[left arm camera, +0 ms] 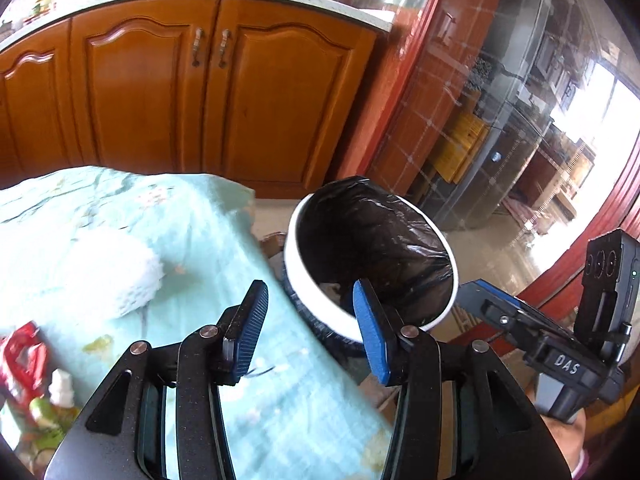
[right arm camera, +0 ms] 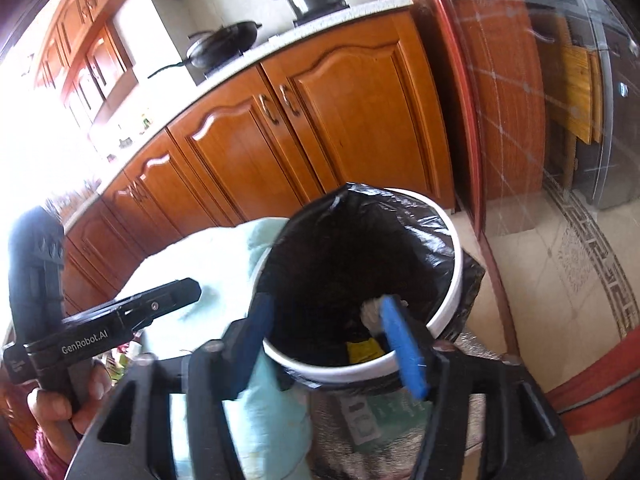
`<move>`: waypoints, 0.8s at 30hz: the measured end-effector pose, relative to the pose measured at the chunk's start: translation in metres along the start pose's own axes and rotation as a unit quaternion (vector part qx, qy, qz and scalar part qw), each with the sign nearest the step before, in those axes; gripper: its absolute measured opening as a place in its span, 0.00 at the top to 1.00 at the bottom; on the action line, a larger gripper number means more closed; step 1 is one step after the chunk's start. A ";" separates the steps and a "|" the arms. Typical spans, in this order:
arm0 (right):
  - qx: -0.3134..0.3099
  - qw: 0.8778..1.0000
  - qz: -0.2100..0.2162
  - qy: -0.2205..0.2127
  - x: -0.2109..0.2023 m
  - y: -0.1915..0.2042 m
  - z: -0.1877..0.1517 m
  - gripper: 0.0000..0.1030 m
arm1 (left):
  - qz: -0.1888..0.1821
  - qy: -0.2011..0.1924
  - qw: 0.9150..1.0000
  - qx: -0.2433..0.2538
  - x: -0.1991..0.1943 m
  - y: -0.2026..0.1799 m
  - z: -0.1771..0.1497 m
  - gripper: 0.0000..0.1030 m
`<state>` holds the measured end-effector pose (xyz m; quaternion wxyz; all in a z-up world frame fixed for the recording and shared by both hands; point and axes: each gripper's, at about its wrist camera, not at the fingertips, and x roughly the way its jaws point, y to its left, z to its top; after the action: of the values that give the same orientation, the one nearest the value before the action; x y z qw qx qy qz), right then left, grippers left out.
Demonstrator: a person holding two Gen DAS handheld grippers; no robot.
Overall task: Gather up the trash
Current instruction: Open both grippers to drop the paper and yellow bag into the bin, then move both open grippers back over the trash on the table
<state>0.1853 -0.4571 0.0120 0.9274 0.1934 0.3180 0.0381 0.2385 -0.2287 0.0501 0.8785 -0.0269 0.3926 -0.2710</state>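
A white bin with a black liner (left arm camera: 372, 248) stands beside the table, also in the right wrist view (right arm camera: 448, 300). Inside it lie a yellow scrap (right arm camera: 362, 350) and a whitish crumpled piece (right arm camera: 372, 310). My left gripper (left arm camera: 310, 330) is open and empty above the table edge, next to the bin. My right gripper (right arm camera: 328, 342) is open over the bin's mouth, with nothing between its fingers. On the table lie a white tissue wad (left arm camera: 120, 280), a red wrapper (left arm camera: 22, 354) and a small green-and-white bottle (left arm camera: 56, 400).
The table has a light green cloth (left arm camera: 192, 232). Wooden kitchen cabinets (left arm camera: 192, 92) stand behind, with pans on the counter (right arm camera: 224, 46). A glass sliding door with a red frame (left arm camera: 500, 120) is to the right. The floor is tiled (right arm camera: 560, 280).
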 end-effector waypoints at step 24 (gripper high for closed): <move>-0.020 0.995 0.085 0.051 0.026 0.101 -0.053 0.21 | 0.111 -0.050 0.987 -0.104 -0.110 0.123 -0.073 0.48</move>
<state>0.1792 -0.3415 -0.0022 0.9070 0.1984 0.3469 0.1328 0.1832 -0.0573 0.0419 0.9141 -0.0883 0.3747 -0.1277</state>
